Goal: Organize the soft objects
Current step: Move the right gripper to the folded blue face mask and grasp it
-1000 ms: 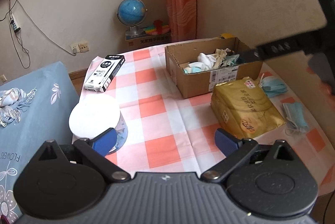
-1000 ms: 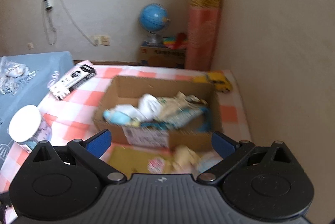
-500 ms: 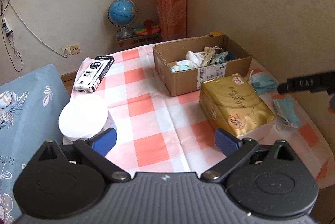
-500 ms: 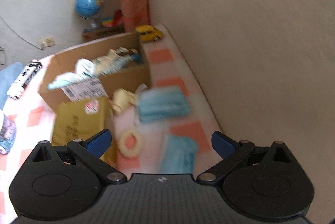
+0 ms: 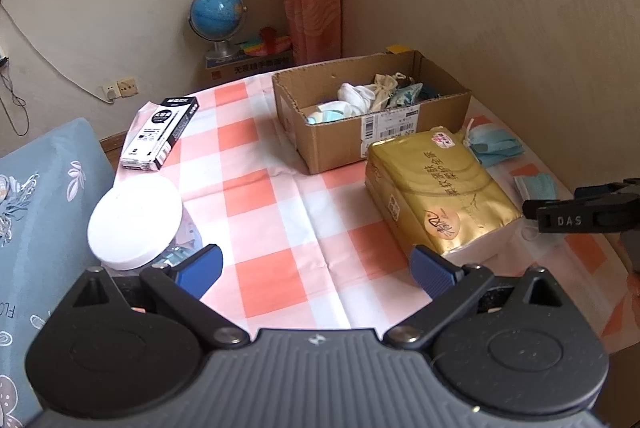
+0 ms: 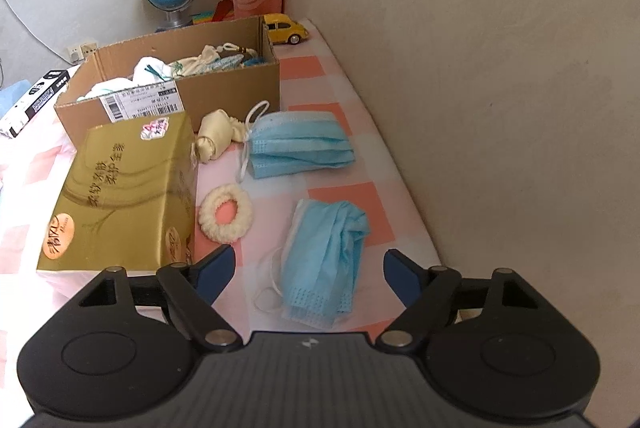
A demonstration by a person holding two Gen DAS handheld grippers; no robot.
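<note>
A cardboard box [image 6: 224, 96] [image 5: 348, 144] on the checked table holds several soft items. In the right wrist view two blue face masks lie on the table, one near [image 6: 324, 268] and one farther [image 6: 300, 144], with a cream scrunchie [image 6: 226, 214] and a cream pouch [image 6: 218, 138] beside them. My right gripper [image 6: 308, 268] is open and empty, its fingers on either side of the near mask and just above it. My left gripper [image 5: 316, 268] is open and empty over the table's front. The right gripper's body shows in the left wrist view [image 5: 580, 216].
A gold tissue pack [image 6: 124, 192] [image 5: 436, 184] lies in front of the box. A white-lidded jar [image 5: 134, 222] and a black-and-white carton [image 5: 160, 134] sit at the left. A yellow toy car [image 6: 286, 28] stands by the wall. A wall [image 6: 500, 88] borders the table's right edge.
My right gripper has swung from above the box to the right and down over the near blue mask. My left gripper has shifted slightly; both stay open.
</note>
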